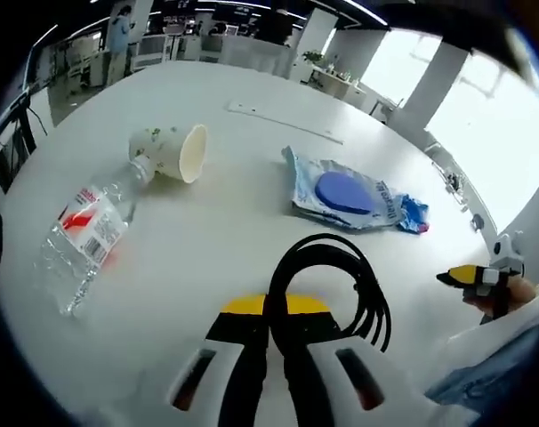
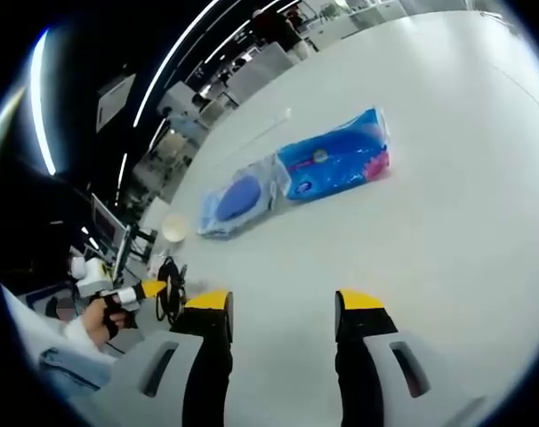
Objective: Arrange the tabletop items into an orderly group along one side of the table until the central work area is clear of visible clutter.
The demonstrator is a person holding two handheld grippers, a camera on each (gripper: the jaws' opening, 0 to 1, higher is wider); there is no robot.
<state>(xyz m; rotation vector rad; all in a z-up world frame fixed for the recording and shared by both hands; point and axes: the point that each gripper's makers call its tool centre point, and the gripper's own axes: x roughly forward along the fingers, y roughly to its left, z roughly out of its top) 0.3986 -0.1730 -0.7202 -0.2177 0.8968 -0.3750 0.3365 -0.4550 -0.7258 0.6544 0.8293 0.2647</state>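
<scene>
Left gripper view, tongs (image 1: 274, 311) pinching black cable (image 1: 341, 276)

Cable coil (image 1: 336, 285) near end hidden between left tongs (image 1: 271, 313).

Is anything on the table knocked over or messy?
Yes. The paper cup lies on its side, its open mouth facing right, and the clear water bottle lies flat beside it, cap end at the cup. No spill shows. The left gripper is shut on a coiled black cable.
</scene>
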